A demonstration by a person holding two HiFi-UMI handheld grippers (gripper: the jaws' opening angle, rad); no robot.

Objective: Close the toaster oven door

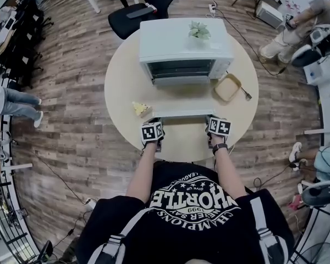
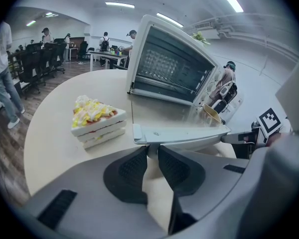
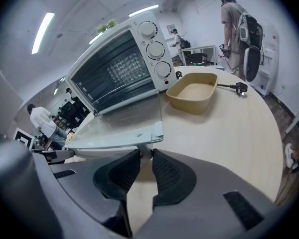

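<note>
Black pads of left gripper [image 2: 153,150] pinch the door handle [image 2: 199,142] at its left end; right gripper [image 3: 145,152] jaws clamp its right end. Forearms reach forward side by side, both grippers tilted down. Door [image 1: 181,100] lies open, flat over tabletop [image 1: 126,87], oven [image 1: 184,43] behind.

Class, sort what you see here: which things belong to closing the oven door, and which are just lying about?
Job in hand: toaster oven, open door, door handle, left gripper, right gripper.
Lying about: sandwich, tan tray, potted plant, plug.
</note>
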